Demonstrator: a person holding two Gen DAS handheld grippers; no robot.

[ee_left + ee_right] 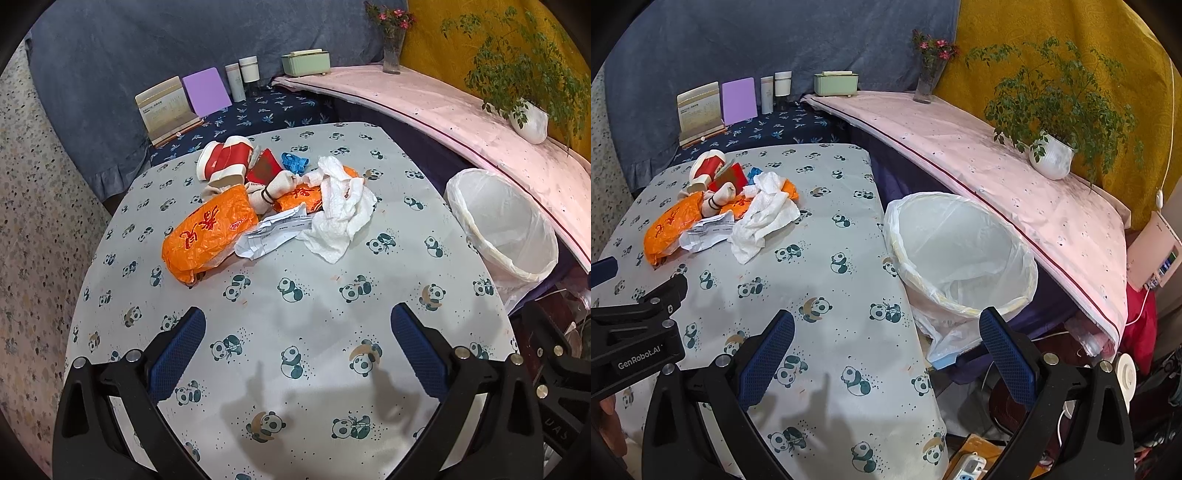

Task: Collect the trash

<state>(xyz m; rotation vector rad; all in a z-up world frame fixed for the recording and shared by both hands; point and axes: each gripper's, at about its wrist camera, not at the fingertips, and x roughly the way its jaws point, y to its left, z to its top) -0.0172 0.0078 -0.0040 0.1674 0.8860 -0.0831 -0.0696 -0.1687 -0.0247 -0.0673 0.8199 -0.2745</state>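
Observation:
A heap of trash lies at the far side of the panda-print table (295,295): an orange plastic bag (207,232), crumpled white tissue (341,206), a creased paper receipt (271,232), red-and-white paper cups (229,158) and a small blue scrap (293,162). A white-lined bin (506,229) stands off the table's right edge. My left gripper (297,325) hovers open over the near tabletop, well short of the heap. My right gripper (886,328) is open above the table's right edge, beside the bin (960,251); the heap's tissue (764,214) and orange bag (670,229) lie far left.
Behind the table a dark shelf holds a card stand (166,109), a purple card (207,90) and two bottles (242,75). A pink-covered ledge (443,110) carries a green box, a flower vase and a potted plant (528,122). Cables and a power strip (971,465) lie on the floor.

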